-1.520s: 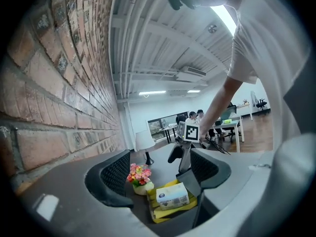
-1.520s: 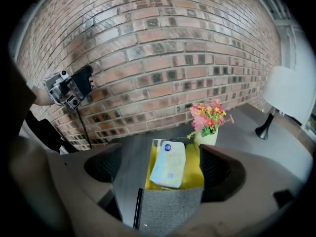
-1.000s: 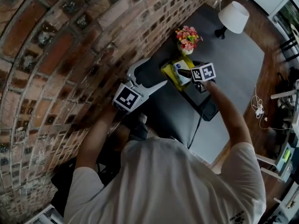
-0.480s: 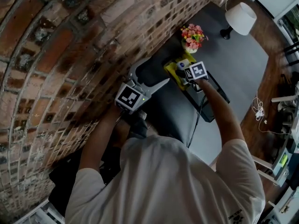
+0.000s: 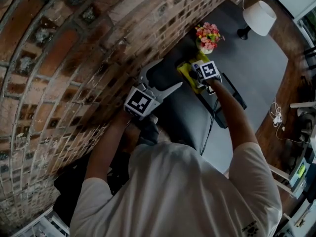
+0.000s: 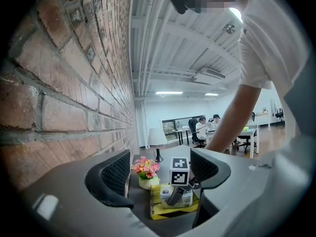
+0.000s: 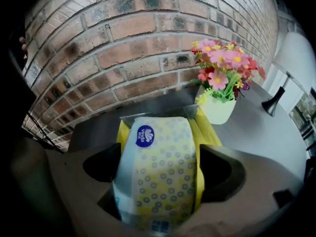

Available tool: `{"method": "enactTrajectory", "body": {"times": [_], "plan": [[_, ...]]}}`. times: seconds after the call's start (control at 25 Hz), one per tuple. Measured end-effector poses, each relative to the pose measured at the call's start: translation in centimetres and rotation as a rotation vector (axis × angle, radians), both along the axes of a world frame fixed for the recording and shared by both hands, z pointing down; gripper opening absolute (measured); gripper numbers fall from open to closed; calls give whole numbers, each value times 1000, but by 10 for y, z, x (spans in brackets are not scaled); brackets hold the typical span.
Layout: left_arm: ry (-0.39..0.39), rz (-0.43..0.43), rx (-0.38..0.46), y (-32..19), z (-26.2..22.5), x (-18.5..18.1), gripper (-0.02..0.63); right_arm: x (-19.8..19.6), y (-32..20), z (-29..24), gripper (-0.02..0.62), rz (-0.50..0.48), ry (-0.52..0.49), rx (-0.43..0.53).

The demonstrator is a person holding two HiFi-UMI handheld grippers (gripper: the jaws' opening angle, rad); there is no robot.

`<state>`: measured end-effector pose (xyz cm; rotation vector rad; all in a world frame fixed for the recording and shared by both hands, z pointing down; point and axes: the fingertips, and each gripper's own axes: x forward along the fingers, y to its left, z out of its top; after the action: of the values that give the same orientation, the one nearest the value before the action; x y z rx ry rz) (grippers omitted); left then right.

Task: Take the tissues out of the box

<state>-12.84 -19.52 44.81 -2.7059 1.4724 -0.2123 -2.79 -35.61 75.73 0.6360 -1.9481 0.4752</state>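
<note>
A tissue pack [image 7: 155,167], white with yellow rings and a blue round logo, lies in a yellow box [image 7: 205,130] on the dark table by the brick wall. My right gripper [image 7: 160,166] reaches down over it. Its jaws are opening wide, one on each side of the pack, and I see no pad pressing it. In the head view the right gripper [image 5: 200,77] covers most of the pack above the yellow box [image 5: 185,72]. My left gripper [image 5: 170,74] hangs open and empty in the air, short of the box. From the left gripper [image 6: 160,169] the box [image 6: 163,209] shows ahead.
A white pot of pink and yellow flowers [image 7: 222,73] stands right behind the box. A white-shaded lamp [image 5: 259,16] stands at the table's far end. The brick wall [image 5: 74,58] runs close along the left. A black laptop [image 5: 224,102] lies right of the box.
My right gripper has moved forward and down over the box, hiding more of the pack. The left gripper has barely moved.
</note>
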Motion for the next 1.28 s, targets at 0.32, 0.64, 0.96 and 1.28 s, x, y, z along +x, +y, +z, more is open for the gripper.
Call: {"method": "enactTrajectory", "body": {"times": [0.32, 0.64, 0.96, 1.28], "plan": [[15, -22, -2, 2, 6, 1, 365, 4, 2, 16, 476, 8, 68, -27], [92, -73, 3, 4, 7, -2, 357, -10, 20, 8, 388, -21, 132, 6], [163, -91, 26, -2, 12, -8, 344, -33, 14, -61, 388, -136, -64, 222], [176, -57, -18, -8, 27, 8, 337, 2, 12, -142, 388, -5, -257, 361]]}}
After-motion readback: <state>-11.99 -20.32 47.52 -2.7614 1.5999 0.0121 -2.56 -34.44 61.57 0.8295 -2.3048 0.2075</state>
